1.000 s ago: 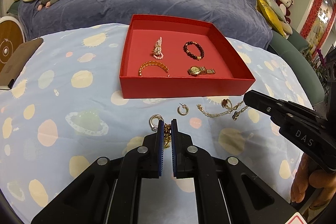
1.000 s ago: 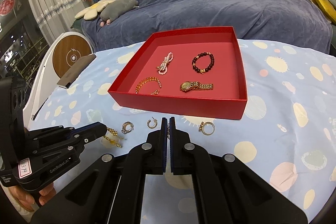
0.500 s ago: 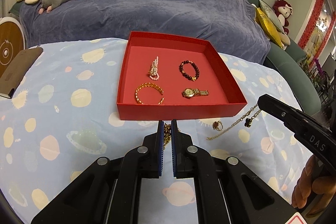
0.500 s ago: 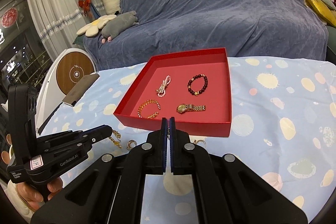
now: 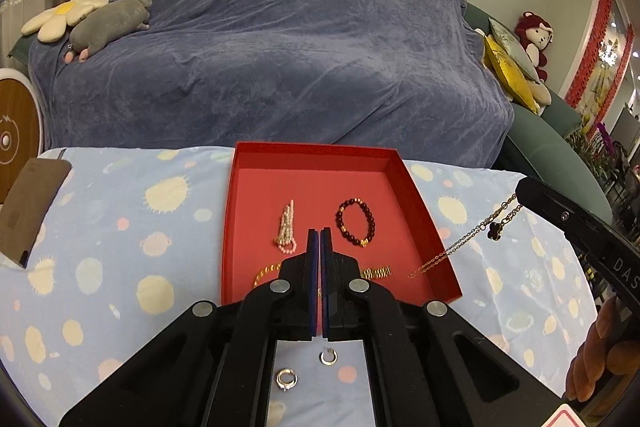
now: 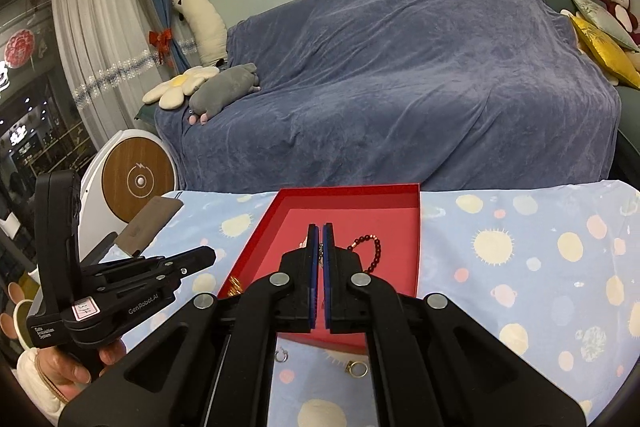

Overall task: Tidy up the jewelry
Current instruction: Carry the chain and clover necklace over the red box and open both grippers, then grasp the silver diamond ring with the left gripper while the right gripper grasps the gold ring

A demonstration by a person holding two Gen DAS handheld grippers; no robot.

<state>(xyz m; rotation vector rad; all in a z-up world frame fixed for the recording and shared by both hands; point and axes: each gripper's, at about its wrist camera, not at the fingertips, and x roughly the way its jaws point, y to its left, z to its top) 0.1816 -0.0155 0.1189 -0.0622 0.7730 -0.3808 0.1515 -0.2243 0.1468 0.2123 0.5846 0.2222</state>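
Observation:
A red box on the spotted cloth holds a pearl piece, a dark bead bracelet, a gold bangle and a gold watch. My left gripper hangs over the box's front, shut, with a bit of gold chain between its fingers. My right gripper is shut on a thin gold necklace with a black clover pendant. The necklace dangles over the box's right front corner. A ring and a hoop earring lie on the cloth below.
A sofa under a blue cover stands right behind the table. A brown flat case lies at the cloth's left edge. A round white and wood device stands at the left. A gold ring lies before the box.
Both grippers have risen and come forward over the box's front. The necklace has left the cloth and now hangs from the right gripper. The gold chain rose with the left gripper.

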